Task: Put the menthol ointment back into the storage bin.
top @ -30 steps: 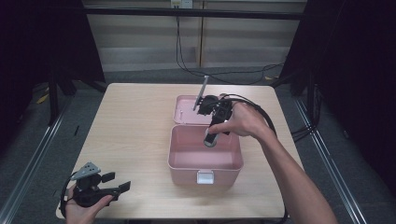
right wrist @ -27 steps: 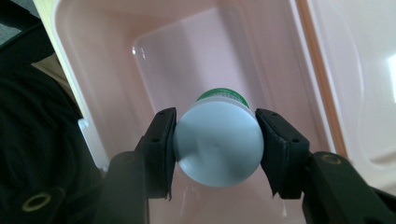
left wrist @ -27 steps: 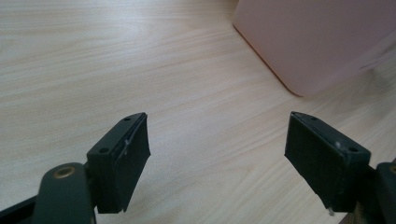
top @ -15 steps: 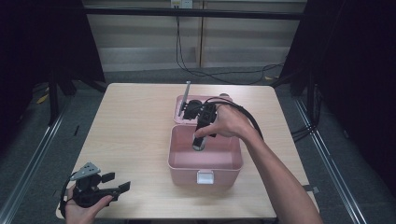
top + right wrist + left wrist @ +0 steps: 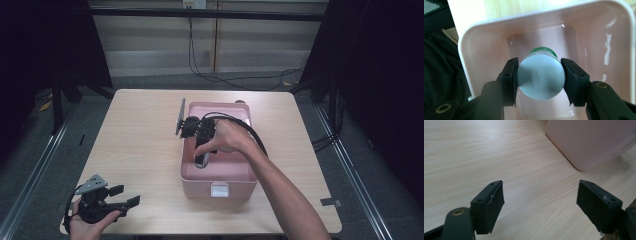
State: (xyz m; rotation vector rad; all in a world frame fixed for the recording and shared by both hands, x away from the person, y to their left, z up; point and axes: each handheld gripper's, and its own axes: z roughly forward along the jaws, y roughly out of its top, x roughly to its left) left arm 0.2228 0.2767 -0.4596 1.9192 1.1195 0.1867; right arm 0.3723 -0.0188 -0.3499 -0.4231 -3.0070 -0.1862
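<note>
Gripping a grey-capped bottle [image 5: 540,76] by its cap, the right gripper [image 5: 540,78] holds it inside the pink bin [image 5: 218,176] at the table's [image 5: 140,140] middle. The left gripper [image 5: 102,202] rests near the front left corner, jaws wide apart, holding nothing.

The bin [image 5: 218,177] sits on the table [image 5: 135,140], right of the table's middle and toward its near edge. Behind the bin, touching its far rim, lies its lid [image 5: 235,109]. Over the bin's open top hangs the right gripper [image 5: 201,161], pointing down into it, with a jar [image 5: 540,74] clamped between its jaws above the bin's floor. Left of the bin and well apart from it, at the table's near left corner, rests the left gripper [image 5: 125,196], its jaws spread wide and pointing toward the bin's near corner.
</note>
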